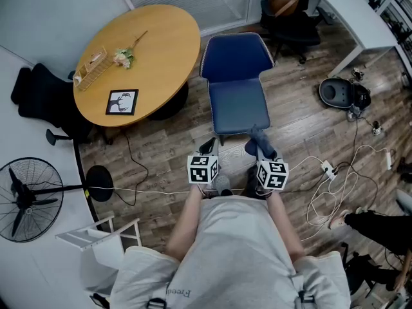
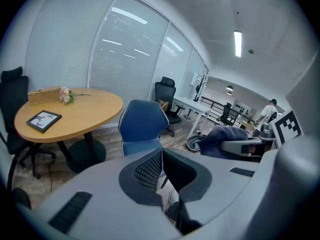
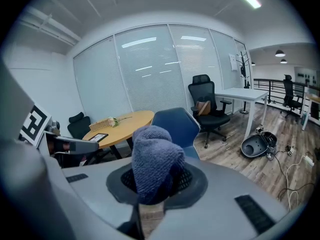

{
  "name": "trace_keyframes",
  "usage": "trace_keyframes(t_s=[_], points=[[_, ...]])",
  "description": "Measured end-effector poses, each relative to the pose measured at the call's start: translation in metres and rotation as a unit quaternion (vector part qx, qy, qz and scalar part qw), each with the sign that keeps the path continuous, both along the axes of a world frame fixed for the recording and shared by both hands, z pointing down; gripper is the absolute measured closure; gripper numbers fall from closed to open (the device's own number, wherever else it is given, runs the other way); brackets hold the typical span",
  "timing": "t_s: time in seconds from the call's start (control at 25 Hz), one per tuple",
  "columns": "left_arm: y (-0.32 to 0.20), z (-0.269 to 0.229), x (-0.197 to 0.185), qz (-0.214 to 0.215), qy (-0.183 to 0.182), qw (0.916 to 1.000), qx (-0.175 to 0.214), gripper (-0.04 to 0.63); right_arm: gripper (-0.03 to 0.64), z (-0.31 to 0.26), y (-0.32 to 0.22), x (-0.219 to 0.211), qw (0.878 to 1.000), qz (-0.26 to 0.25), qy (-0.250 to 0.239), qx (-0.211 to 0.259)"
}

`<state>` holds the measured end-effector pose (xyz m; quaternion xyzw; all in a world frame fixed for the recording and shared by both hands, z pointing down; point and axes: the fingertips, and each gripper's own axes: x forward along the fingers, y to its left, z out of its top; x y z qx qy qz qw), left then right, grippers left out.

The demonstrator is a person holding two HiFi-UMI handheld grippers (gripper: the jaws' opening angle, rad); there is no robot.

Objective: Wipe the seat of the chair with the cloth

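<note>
The blue chair (image 1: 235, 85) stands on the wood floor just ahead of me, its seat (image 1: 239, 108) bare. My right gripper (image 1: 261, 154) hovers at the seat's front edge, shut on a bunched grey-blue cloth (image 1: 259, 143). In the right gripper view the cloth (image 3: 152, 159) bulges up between the jaws of the right gripper (image 3: 155, 186), hiding part of the chair (image 3: 177, 124). My left gripper (image 1: 207, 152) hangs left of the seat's front corner; its jaws (image 2: 161, 151) meet with nothing in them, the chair (image 2: 142, 126) beyond.
A round wooden table (image 1: 154, 37) with a basket (image 1: 90, 69), flowers (image 1: 123, 56) and a picture frame (image 1: 121, 101) stands left of the chair. Behind are a black office chair (image 1: 293, 18) and a white desk (image 1: 354, 11). Cables and a power strip (image 1: 328, 168) lie at right, a fan (image 1: 26, 195) at left.
</note>
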<state>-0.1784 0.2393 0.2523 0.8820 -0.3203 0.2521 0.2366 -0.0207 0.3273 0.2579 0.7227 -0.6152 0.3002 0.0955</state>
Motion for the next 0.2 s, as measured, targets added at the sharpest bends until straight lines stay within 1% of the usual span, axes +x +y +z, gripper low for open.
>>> trace_keyframes(t_s=[0.2], points=[[0.0057, 0.0011, 0.0090, 0.005, 0.011, 0.9999, -0.002, 0.566, 0.543, -0.0047, 0.0067, 0.0026, 1.000, -0.003, 0.002, 0.001]])
